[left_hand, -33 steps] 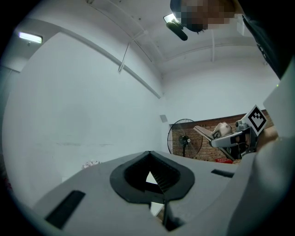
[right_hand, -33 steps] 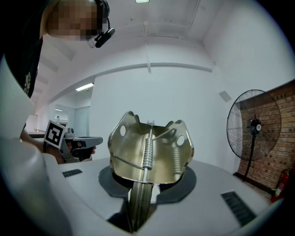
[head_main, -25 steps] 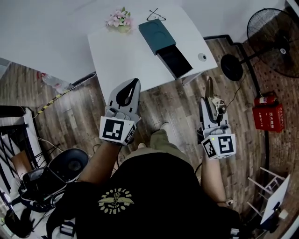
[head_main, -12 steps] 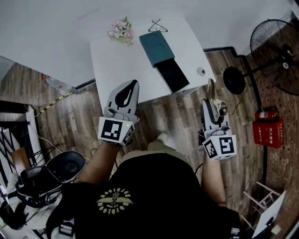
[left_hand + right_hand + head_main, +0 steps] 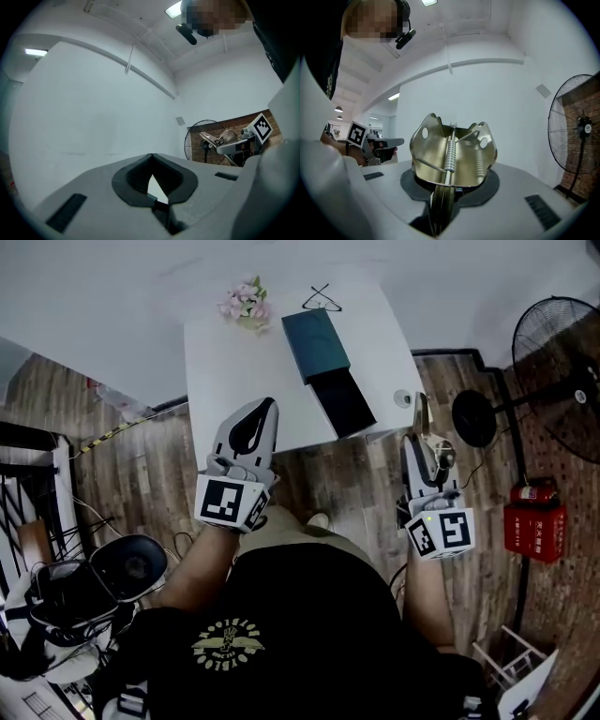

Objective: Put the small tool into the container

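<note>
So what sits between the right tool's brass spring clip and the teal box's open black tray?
Head view: between brass spring clip and black tray, only a small round pale object on the white table's bare corner.

Even indoor light, heavy fisheye in my gripper views

In my head view the white table point(image 5: 234, 362) and wall point(image 5: 94, 296) come out bright, close to washed out, while the floor point(image 5: 141, 465) and my shirt point(image 5: 309, 634) stay dark, with only soft shadows. Both gripper views bend hard toward the rim and fall to black at the corners. A ceiling lamp point(image 5: 174, 9) glares at the top of the left gripper view. In the right gripper view my clip point(image 5: 452, 154) is sharp, with pale glints along its spring, and the grey casing nearest the lens is soft.
</note>
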`<state>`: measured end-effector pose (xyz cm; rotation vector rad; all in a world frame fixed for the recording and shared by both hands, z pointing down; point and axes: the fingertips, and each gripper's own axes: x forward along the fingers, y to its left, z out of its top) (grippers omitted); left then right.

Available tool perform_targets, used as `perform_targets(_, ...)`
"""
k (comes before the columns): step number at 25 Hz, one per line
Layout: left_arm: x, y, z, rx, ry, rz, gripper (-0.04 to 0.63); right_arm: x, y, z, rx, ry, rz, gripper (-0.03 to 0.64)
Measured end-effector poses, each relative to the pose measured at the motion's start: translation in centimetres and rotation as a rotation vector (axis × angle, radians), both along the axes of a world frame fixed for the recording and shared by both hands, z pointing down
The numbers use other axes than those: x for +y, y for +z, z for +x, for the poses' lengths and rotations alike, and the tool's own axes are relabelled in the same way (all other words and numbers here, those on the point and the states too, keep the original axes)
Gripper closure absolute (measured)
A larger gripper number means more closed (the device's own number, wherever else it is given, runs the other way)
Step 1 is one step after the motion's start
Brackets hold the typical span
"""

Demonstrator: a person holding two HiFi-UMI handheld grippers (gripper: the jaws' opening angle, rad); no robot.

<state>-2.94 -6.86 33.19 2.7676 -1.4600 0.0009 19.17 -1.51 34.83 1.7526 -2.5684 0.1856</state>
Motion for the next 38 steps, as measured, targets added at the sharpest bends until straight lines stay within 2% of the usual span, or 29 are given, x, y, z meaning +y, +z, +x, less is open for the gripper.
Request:
perform_targets(4,-0.4,1.1,-1.7,-0.001,-0.052,-0.025,0.588,-1.4,0.1,-1.1,-0.003,-0.041,0.005,0.523)
perform_targets(8,-0.8,1.6,-2.2,-0.007,-0.067,-0.025,0.589,-2.4,0.0,-2.0,-0.003,-0.068,0.015,0.523)
perform_targets(16,-3.8,0.7,-0.9,-0.018,-0.017,0.014,0.588,-5.0,-0.6,-2.7,-0.002,-0.066,0.040,0.523)
perform_targets(27,-10.4,1.9,-1.1,-0.033,0.017,-0.015,0.589,-11.2,-0.3,-2.9,-0.011,-0.037,0.029,0.523)
perform_targets(35,-9.6,1.9,-1.2,-0.049,0.008,-0.008,0.589,-11.5,-0.3,-3.5,-0.020,-0.061,0.032,0.523)
perform_targets(38,-9.9,3.0,-1.5,-0.056,0.009,-0.028,0.589,-12.5,0.5,-3.9,-0.018,-0.070,0.017,0.523)
